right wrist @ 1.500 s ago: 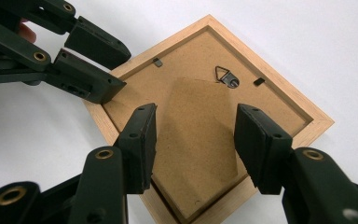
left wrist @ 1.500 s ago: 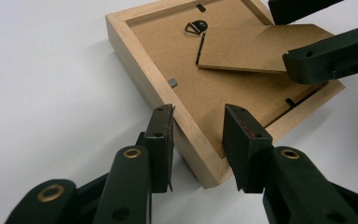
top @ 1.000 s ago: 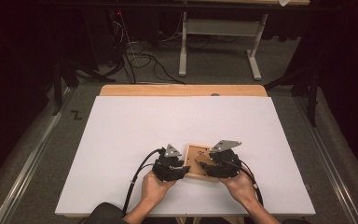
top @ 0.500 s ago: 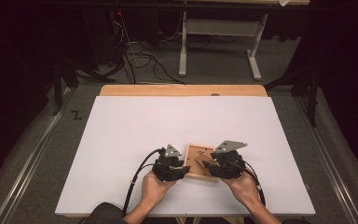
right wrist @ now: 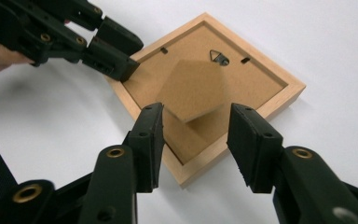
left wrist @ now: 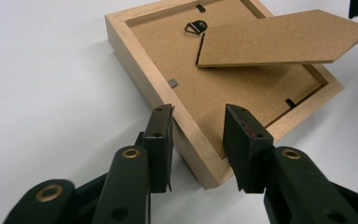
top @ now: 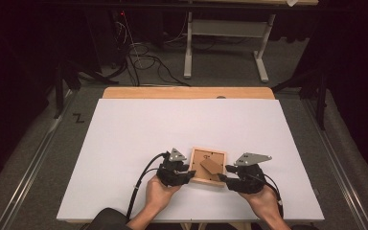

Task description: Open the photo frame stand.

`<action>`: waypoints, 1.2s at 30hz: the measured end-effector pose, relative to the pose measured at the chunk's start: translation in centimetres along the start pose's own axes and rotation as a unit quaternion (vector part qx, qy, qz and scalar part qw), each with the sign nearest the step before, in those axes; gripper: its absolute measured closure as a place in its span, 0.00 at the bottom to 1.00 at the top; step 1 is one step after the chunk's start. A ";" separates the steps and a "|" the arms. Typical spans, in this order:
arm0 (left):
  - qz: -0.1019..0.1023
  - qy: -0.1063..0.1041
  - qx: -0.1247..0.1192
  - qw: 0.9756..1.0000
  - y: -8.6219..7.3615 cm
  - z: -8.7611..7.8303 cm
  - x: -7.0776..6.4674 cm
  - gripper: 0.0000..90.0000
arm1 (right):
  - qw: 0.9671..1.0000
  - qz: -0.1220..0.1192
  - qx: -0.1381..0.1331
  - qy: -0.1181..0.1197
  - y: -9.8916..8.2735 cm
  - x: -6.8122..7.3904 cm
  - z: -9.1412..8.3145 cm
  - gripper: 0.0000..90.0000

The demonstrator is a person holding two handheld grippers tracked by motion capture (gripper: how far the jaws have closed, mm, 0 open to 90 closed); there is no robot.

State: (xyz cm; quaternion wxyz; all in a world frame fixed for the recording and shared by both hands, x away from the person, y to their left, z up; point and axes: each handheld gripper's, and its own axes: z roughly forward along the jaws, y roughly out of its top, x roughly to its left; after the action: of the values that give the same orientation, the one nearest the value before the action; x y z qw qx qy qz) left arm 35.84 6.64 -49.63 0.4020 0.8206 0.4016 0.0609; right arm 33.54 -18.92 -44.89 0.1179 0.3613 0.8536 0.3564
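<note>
Our left gripper [top: 184, 176] clamps the frame [top: 209, 166] rim at nine o'clock. Our right gripper [top: 224, 179], jaws half open and just closing, straddles its four o'clock corner untouched, below the raised stand flap [top: 212, 166]. Bare desk [top: 182, 124] lies open toward twelve.

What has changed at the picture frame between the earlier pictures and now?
The right gripper drew back from over the picture frame toward its right edge, its jaws closing, nothing gripped. The left gripper stays clamped on the frame's left rim; the frame has not moved.

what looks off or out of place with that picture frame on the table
The picture frame lies face down on the white table, and its cardboard stand flap is swung up off the backing instead of lying flat. No damage or spill shows.
</note>
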 end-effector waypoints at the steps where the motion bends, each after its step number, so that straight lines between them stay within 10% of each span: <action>1: 0.000 0.000 0.000 1.000 0.0 0.0 0.0 0.69 | 1.000 0.000 0.000 0.000 0.0 0.0 0.0 0.63; 36: 0.003 0.001 -0.002 1.000 0.1 0.0 0.0 0.69 | 1.000 -0.009 0.019 -0.011 1.4 -0.1 2.2 0.82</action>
State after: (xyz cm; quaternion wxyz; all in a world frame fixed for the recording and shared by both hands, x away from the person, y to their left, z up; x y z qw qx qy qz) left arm 35.88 6.56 -49.59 0.4027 0.8212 0.3992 0.0638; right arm 35.35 -17.14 -45.51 0.1235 0.3600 0.8621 0.3346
